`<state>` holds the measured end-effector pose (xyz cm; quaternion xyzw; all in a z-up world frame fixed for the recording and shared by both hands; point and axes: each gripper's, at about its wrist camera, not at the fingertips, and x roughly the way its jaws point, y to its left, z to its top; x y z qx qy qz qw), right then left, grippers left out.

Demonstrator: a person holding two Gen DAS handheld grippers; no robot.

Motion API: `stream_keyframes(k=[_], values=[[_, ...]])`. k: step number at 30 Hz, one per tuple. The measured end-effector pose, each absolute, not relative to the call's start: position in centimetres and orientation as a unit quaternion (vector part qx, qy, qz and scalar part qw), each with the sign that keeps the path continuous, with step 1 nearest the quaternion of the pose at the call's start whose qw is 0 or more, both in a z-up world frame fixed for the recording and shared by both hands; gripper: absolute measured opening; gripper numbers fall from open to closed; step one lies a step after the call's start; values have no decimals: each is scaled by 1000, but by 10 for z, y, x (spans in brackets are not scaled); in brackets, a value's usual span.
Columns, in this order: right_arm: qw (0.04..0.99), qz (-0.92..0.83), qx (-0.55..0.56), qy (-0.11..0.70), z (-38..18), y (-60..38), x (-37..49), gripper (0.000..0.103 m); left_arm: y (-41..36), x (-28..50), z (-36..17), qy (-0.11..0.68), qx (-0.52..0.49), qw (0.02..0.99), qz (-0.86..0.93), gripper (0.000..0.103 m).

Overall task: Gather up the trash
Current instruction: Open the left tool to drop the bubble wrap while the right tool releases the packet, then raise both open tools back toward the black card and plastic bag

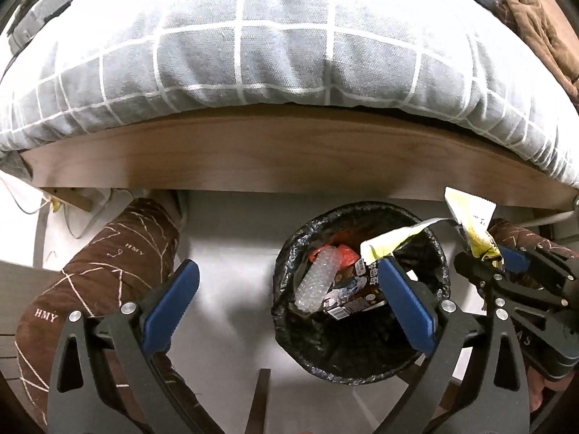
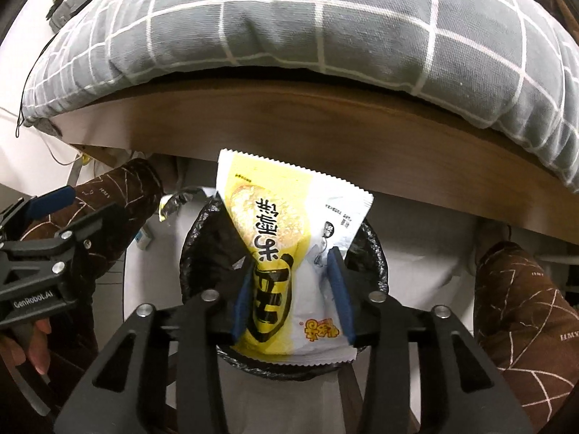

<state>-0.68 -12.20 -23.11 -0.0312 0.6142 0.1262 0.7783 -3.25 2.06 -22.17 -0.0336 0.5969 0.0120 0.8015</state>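
A round bin with a black liner (image 1: 280, 271) (image 2: 188, 256) stands on the pale floor. Inside lie bubble wrap (image 1: 315, 282), a red wrapper (image 1: 343, 255) and a printed carton (image 1: 358, 293). My left gripper (image 1: 287, 264) is wide open with nothing in it, its right finger over the bin. A torn yellow and silver wrapper (image 1: 391, 240) (image 2: 173, 202) hangs loose over the bin beside that finger. My right gripper (image 2: 291, 258) (image 1: 495, 253) points down over the bin. Its jaws stand apart, and a yellow and white snack packet (image 2: 275, 224) (image 1: 470, 217) stands loosely between the pads.
A wooden bed rail (image 1: 289, 152) (image 2: 325, 126) runs just behind the bin, with a grey checked duvet (image 1: 253, 47) bulging over it. The person's legs in brown patterned trousers (image 1: 108, 264) (image 2: 524, 289) flank the bin. Cables (image 1: 72, 217) lie at the far left.
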Motion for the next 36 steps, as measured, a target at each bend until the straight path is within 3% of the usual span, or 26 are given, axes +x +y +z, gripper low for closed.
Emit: stream_keyframes(k=[17,26,36], values=[[807,116,-45,577,-204,-127,-17,76,15,-38,-187,565,-43,824,6,97],[855,83,-38,511,-152,-145,-17,95,15,-35,-150,526,-54,849,3,97],[901,31,-45,429,-92,-154,12,95,26,-9,-100,476,-62,877,19,97]])
